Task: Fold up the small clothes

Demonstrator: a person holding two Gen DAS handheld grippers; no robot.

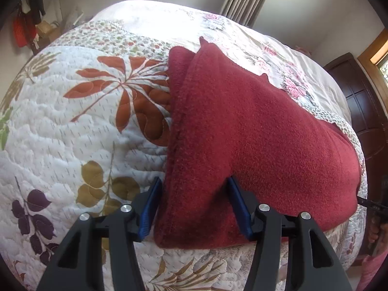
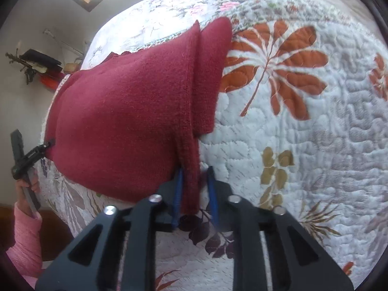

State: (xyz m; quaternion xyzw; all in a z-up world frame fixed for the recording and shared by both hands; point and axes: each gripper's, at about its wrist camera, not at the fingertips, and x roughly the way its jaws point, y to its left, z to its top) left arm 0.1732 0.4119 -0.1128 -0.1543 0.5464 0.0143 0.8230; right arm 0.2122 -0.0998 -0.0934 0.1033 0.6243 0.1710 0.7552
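A dark red fleece garment lies folded on the quilted floral bedspread, with a second layer showing along its left edge. My left gripper is open wide, and the garment's near corner lies between its blue pads without being pinched. In the right wrist view the garment lies to the left. A narrow hem strip of it hangs between the pads of my right gripper; the jaws stand a little apart, with a gap on the right side. The left gripper shows at the garment's far corner.
The bedspread stretches wide to the right of the garment. A hand in a pink sleeve holds the other gripper at the bed's edge. Beyond the bed are a dark wooden door, a curtain and a cluttered shelf.
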